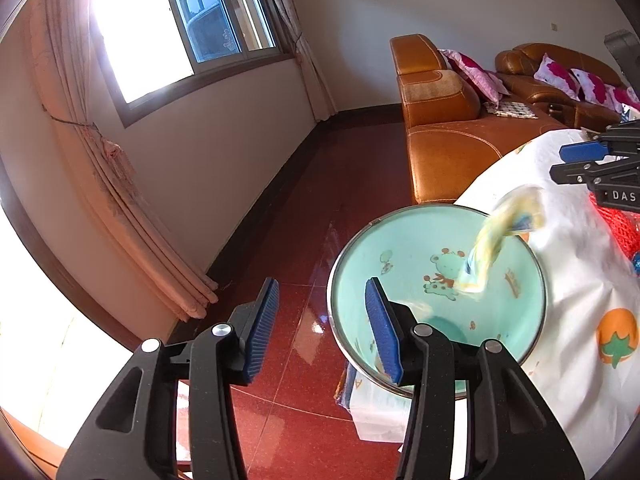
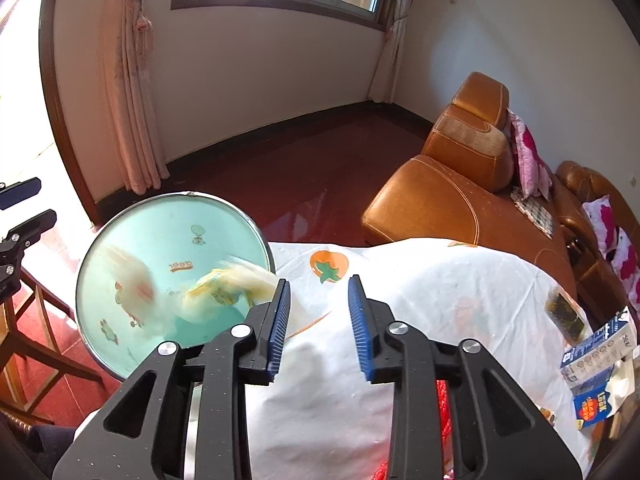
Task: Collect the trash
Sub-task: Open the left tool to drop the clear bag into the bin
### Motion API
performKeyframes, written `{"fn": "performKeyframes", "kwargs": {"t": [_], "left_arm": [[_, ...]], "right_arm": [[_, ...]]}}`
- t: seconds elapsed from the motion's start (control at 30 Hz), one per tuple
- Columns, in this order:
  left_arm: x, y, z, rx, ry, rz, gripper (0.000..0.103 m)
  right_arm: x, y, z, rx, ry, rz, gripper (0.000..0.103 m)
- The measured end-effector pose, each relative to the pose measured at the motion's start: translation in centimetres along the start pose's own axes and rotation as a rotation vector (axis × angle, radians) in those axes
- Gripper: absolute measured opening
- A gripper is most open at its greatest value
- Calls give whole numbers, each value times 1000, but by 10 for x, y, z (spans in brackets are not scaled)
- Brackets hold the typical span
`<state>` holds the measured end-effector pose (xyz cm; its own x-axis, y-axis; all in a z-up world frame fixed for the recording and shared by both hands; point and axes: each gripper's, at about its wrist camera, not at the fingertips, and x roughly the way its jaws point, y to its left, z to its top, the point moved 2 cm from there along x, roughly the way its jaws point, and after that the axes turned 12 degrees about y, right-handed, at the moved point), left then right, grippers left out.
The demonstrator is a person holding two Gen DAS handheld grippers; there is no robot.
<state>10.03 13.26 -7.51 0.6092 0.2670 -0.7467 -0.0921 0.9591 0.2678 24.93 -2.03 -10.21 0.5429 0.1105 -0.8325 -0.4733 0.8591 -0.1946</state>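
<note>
A round metal bin with a mint-green cartoon lining (image 1: 400, 280) stands at the edge of a table with a white fruit-print cloth (image 1: 572, 280). A blurred yellow wrapper (image 1: 492, 240) is in the air over the bin's mouth; it also shows in the right wrist view (image 2: 228, 286). My left gripper (image 1: 322, 328) is open and empty beside the bin's near rim. My right gripper (image 2: 318, 326) is open and empty above the cloth, just right of the bin (image 2: 132, 240). A blue and white carton (image 2: 596, 376) and a dark packet (image 2: 566, 314) lie on the cloth at right.
An orange leather sofa (image 2: 448, 196) with pink cushions stands behind the table. The floor is glossy red tile (image 1: 304, 208). A wooden chair (image 2: 28, 340) is left of the bin. Red mesh (image 1: 616, 224) lies on the table. Curtains and a window line the far wall.
</note>
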Motion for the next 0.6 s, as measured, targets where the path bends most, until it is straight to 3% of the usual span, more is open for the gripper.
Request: {"fn": "performKeyframes", "kwargs": {"t": [0.6], "left_arm": [[2,-5,-1,9,4,4,46]], "right_arm": [[-7,-2,-1,9,-17,-4,36]]}}
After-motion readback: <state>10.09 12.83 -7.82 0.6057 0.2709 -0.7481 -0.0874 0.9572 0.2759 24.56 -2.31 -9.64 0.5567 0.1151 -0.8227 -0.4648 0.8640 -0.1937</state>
